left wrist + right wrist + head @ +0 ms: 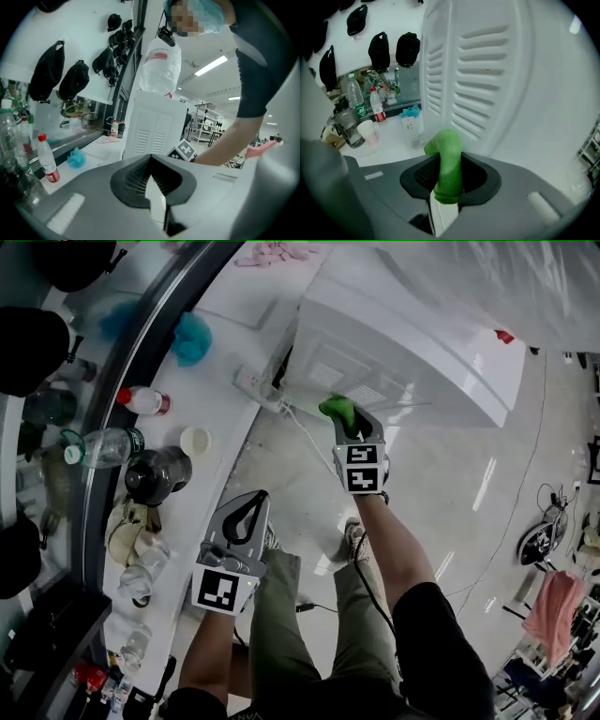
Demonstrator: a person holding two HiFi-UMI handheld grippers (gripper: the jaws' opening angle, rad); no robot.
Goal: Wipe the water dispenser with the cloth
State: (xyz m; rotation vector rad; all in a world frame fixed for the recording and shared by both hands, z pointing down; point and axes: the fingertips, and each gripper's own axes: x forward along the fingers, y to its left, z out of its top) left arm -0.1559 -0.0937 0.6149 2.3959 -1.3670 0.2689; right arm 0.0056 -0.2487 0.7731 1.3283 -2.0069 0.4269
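The white water dispenser [412, 343] stands on the floor beside the counter; its slatted side panel [487, 70] fills the right gripper view, and its bottle [159, 65] shows on top in the left gripper view. My right gripper [349, 423] is shut on the green cloth [339, 412], and the cloth [447, 164] sticks out of the jaws close against the lower vented panel. My left gripper [246, 514] hangs lower by the counter edge, jaws together with nothing in them [157, 199].
A white counter [220, 352] runs along the left with a red-capped bottle [142, 400], a paper cup [196, 441], a dark kettle [155, 474], a teal cloth [190, 338] and a power strip [258, 390]. Black caps [379, 49] hang on the wall. Glossy floor lies to the right.
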